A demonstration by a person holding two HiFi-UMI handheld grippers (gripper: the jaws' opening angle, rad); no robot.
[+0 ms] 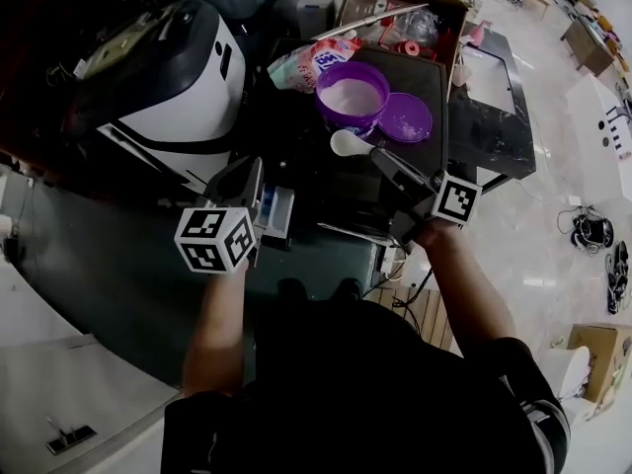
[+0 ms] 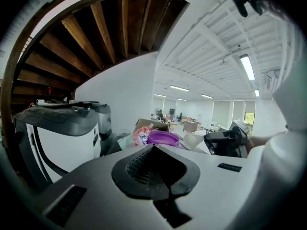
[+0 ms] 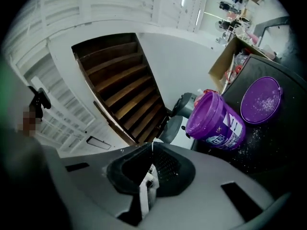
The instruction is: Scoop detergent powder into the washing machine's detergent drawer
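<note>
A purple detergent tub stands open with white powder inside, on a dark top; its purple lid lies beside it to the right. My right gripper is shut on the handle of a white scoop, whose bowl hangs just below the tub's near side. The right gripper view shows the scoop handle between my jaws, with the tub and lid ahead. My left gripper hovers shut and empty over the pulled-out pale detergent drawer. Its view shows the tub and scoop.
A large white and black appliance stands left of the tub. A detergent refill bag and an open cardboard box of odds and ends sit behind the tub. A dark table is at the right.
</note>
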